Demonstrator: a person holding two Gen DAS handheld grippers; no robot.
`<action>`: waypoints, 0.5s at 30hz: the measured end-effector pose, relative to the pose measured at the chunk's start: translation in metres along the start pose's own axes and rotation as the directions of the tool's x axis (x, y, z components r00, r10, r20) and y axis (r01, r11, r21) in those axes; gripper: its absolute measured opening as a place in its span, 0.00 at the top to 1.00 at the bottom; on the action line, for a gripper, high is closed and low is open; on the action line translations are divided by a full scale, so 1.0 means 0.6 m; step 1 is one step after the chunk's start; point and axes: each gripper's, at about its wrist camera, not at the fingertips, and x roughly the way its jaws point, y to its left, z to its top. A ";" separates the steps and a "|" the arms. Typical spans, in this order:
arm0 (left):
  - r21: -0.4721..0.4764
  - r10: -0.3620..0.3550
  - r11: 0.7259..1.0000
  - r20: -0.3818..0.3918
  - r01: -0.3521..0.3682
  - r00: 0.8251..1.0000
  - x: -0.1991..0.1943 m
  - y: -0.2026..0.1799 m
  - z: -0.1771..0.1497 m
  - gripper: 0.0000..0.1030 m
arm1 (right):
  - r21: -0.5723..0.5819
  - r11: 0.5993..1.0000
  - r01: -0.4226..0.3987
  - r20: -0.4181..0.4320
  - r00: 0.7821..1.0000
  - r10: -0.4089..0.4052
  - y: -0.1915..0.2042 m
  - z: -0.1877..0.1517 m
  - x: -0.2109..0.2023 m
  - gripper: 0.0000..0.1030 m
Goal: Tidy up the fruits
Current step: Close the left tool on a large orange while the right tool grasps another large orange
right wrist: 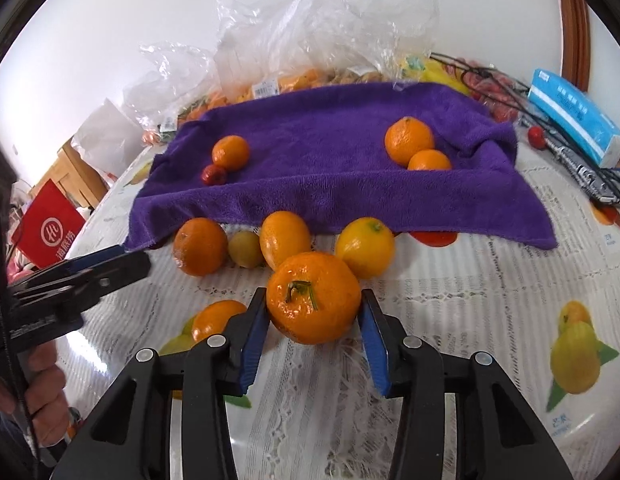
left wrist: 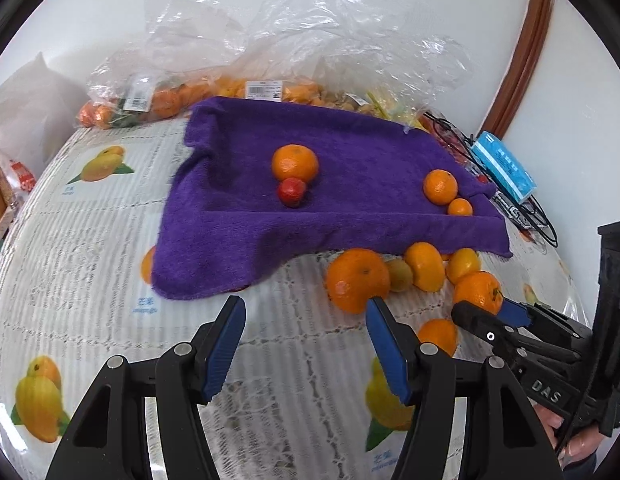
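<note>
At the far left a red bag (right wrist: pixel 46 232) carries a white round logo and Chinese characters too small to read surely. The left gripper (left wrist: pixel 306 320) hangs open over the tablecloth (left wrist: pixel 90 248), nothing between its jaws; the cloth shows printed mangoes with small blue captions, possibly "mango". Behind, clear plastic bags (left wrist: pixel 270 48) hold orange fruit and bear barcode stickers. On the purple towel (left wrist: pixel 310 208) an orange touches a small red fruit (left wrist: pixel 292 192) at left; two more oranges touch at right. In front of the towel loose fruits lie in a cluster on the cloth. The right gripper (right wrist: pixel 314 310), marked "DAS" on its body, is closed on a stemmed orange (right wrist: pixel 313 298), near the middle, stem facing the camera. At the far right lies a blue box (right wrist: pixel 575 120), its writing blurred.
</note>
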 end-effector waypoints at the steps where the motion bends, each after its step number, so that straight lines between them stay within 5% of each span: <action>1: 0.008 -0.002 1.000 -0.001 0.002 1.000 0.005 -0.005 0.002 0.41 | -0.003 1.000 -0.002 0.005 1.000 0.002 -0.001 0.000 -0.005 0.57; 12: 0.068 0.025 0.997 -0.046 -0.022 0.999 0.067 -0.054 0.012 0.42 | -0.013 0.995 0.100 0.031 0.994 -0.100 -0.063 -0.011 -0.045 0.57; 14: 0.084 0.038 0.996 -0.032 -0.035 0.999 0.069 -0.059 0.012 0.60 | -0.005 0.994 0.108 0.020 0.994 -0.108 -0.074 -0.014 -0.037 0.57; 15: 0.097 0.040 0.995 -0.030 -0.036 0.999 0.068 -0.062 0.011 0.60 | -0.004 0.994 0.111 0.018 0.994 -0.111 -0.076 -0.015 -0.034 0.57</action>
